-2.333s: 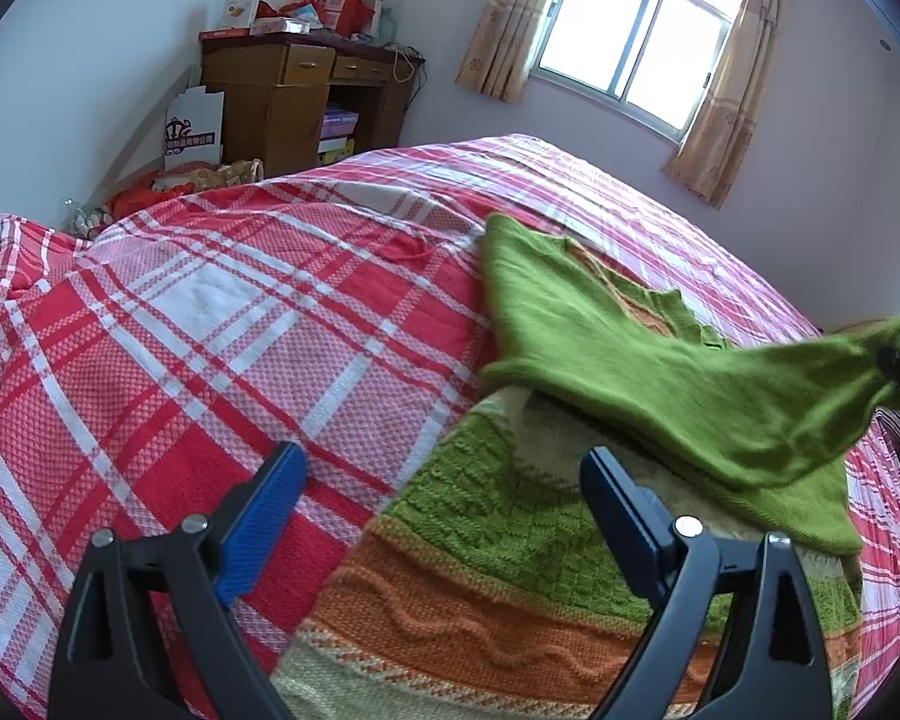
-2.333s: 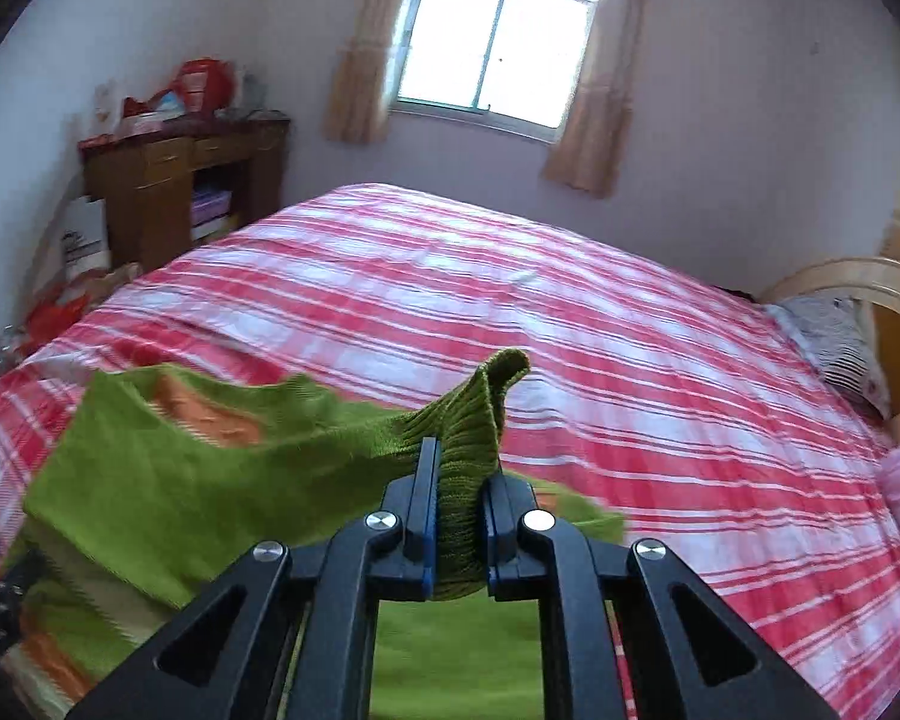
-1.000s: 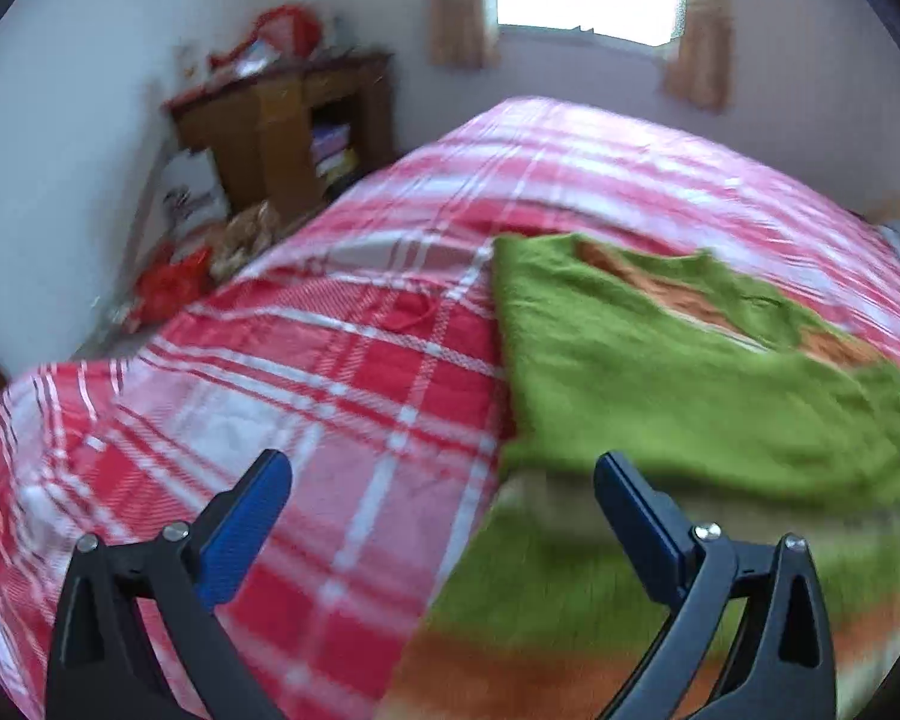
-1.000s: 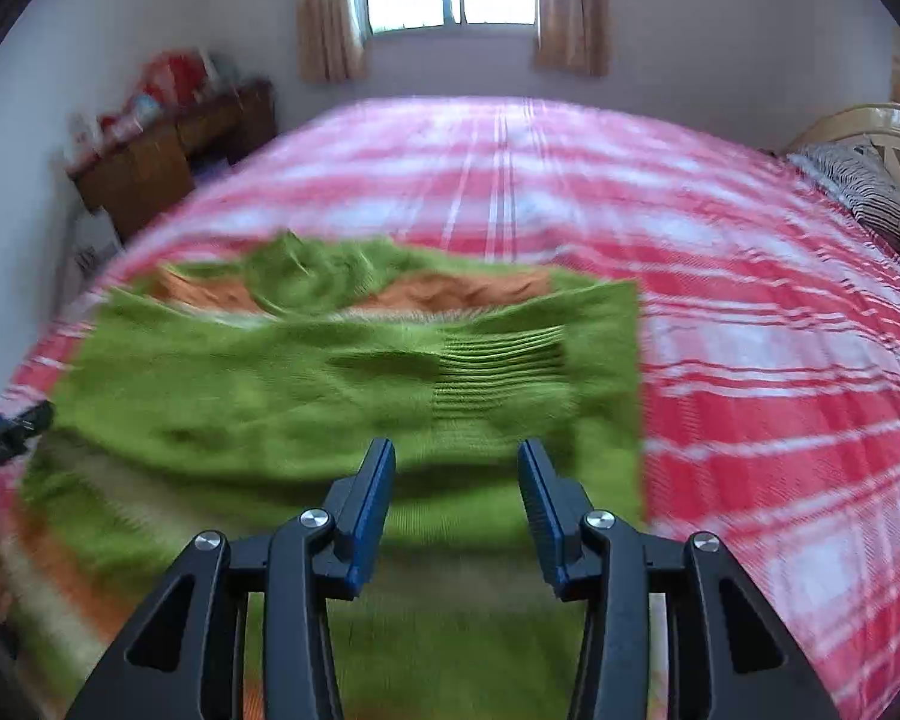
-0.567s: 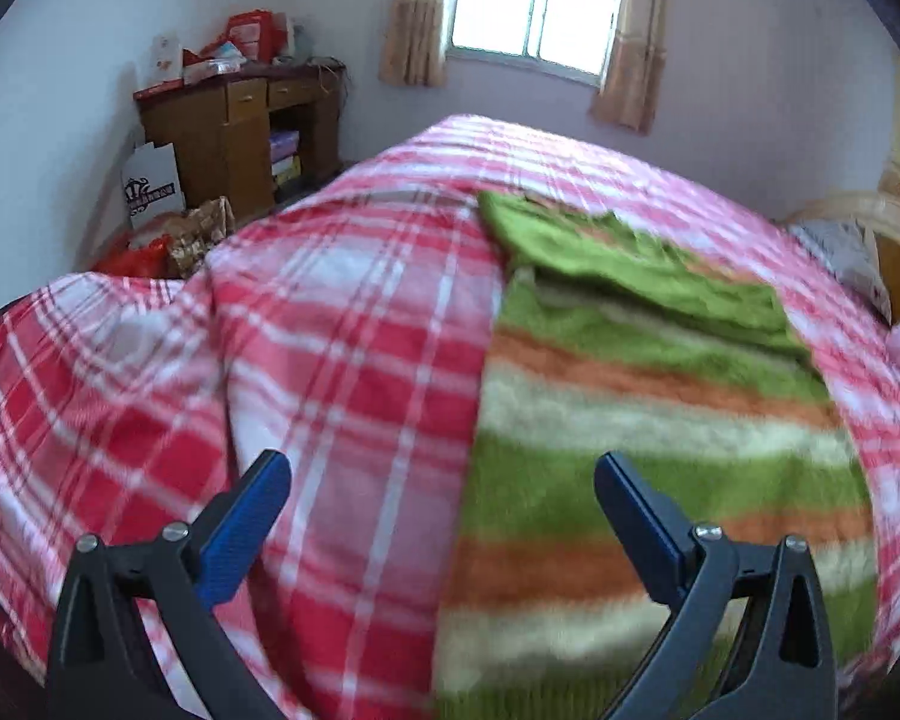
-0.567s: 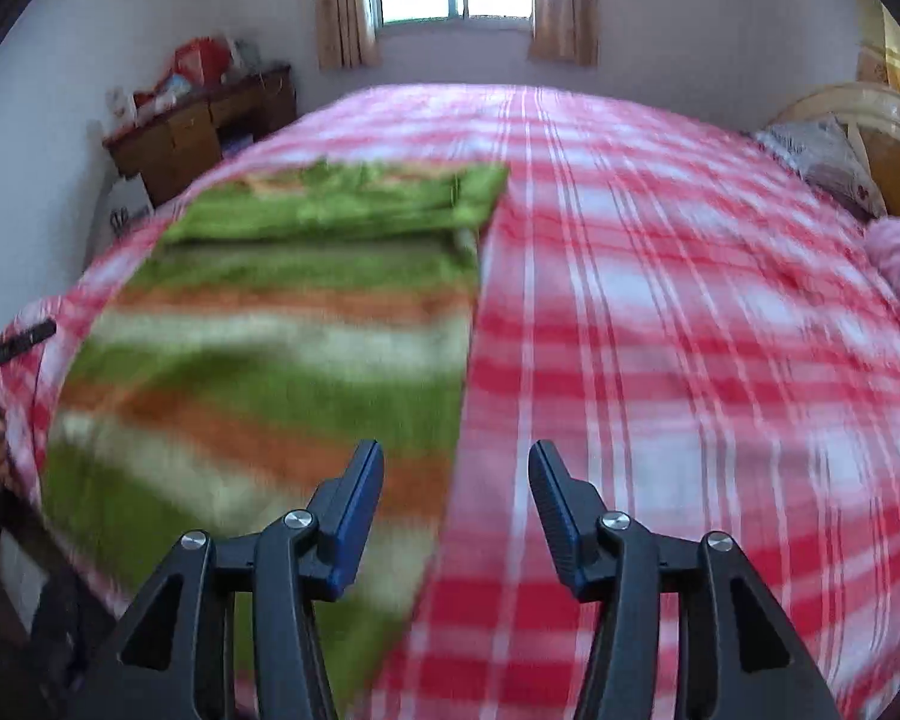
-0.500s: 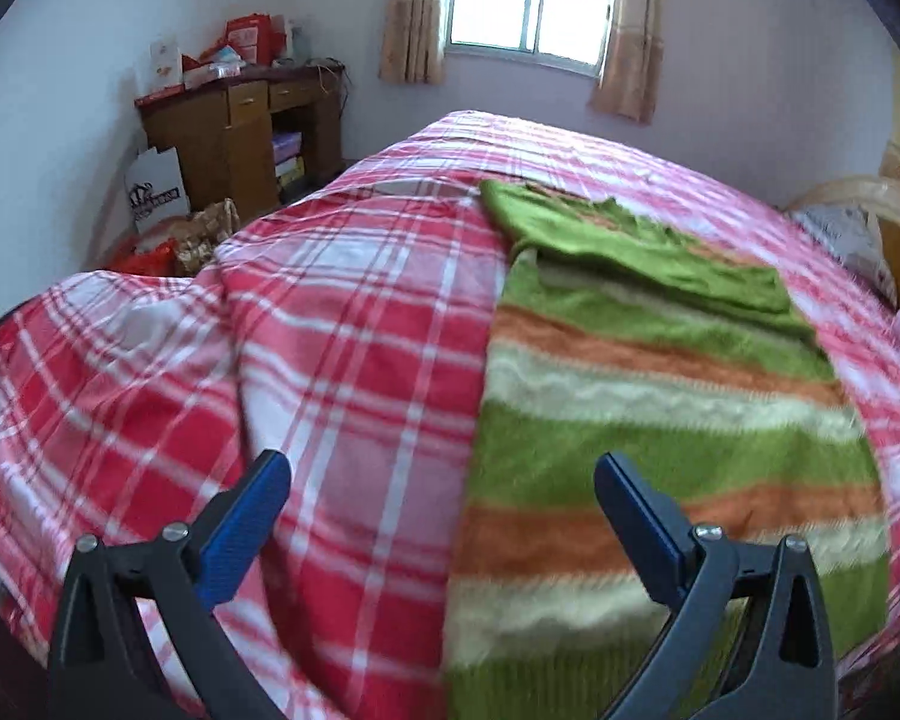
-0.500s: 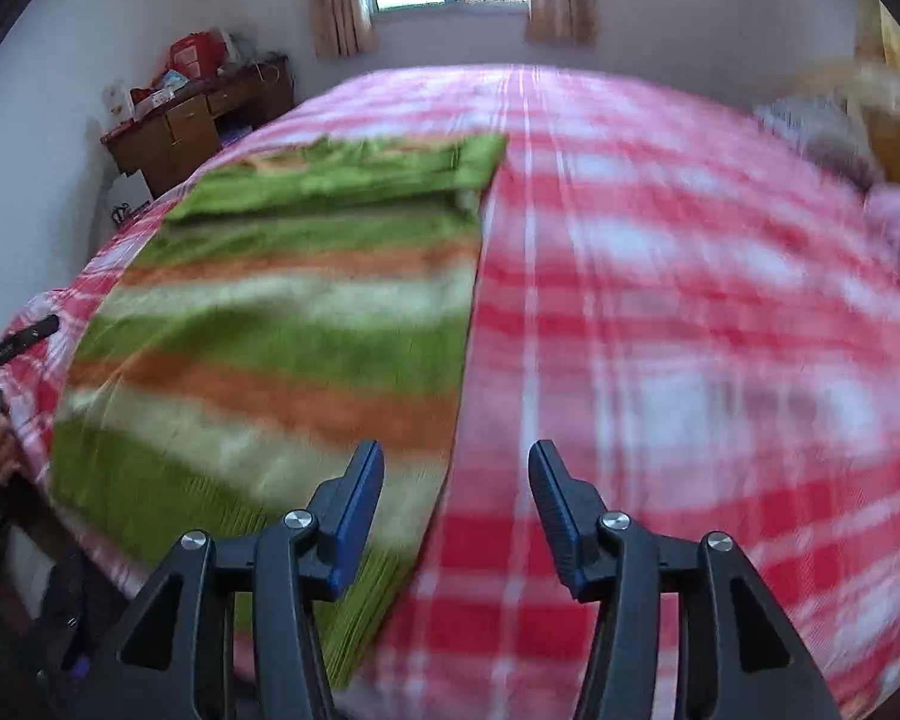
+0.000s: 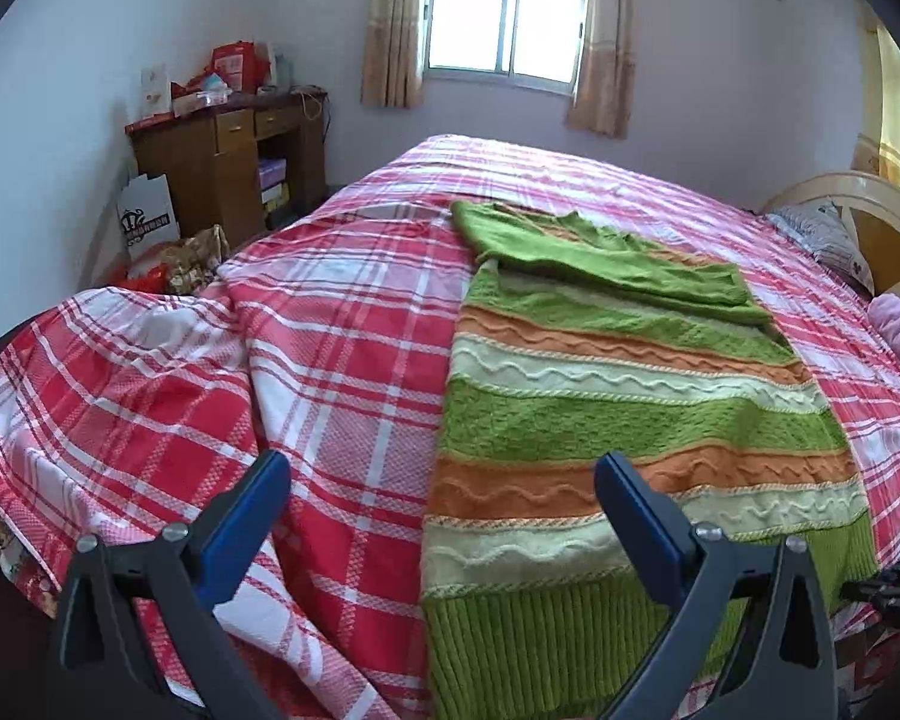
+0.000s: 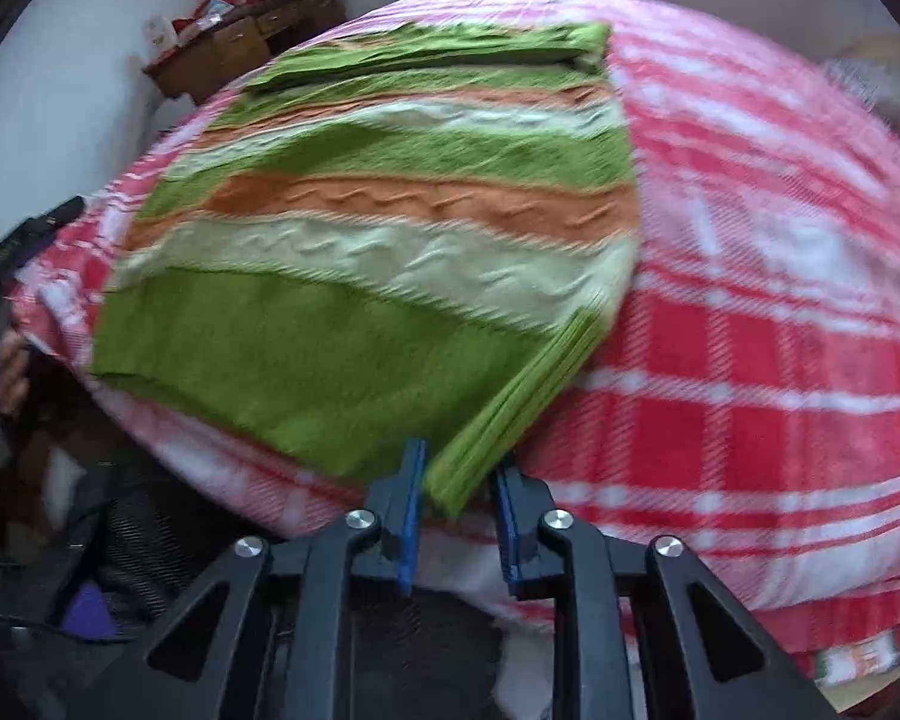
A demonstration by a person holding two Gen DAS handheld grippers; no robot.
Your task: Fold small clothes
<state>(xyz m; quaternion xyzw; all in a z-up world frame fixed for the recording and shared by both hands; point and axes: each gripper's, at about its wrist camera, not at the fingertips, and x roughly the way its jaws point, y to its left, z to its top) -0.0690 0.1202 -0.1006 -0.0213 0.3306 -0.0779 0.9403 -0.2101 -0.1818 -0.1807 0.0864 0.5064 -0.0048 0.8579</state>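
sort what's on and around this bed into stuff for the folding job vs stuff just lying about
For the job:
- striped knit sweater
- right tongs, hem corner between them
- left tongs, open
- plaid bedspread

Lying about:
- wooden desk
- white paper bag
- pillow

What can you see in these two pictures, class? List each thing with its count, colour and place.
Sweater: one, green, orange and cream stripes, flat on the bed, sleeves folded across its top.
Bedspread: one, red and white checks, covering the bed.
Desk: one, brown, far left corner, clutter on top.
Window: one, curtained, back wall.
Pillow: one, patterned, by the headboard.
Left gripper: open, above the sweater's left edge.
Right gripper: jaws have just been closing around the hem corner.
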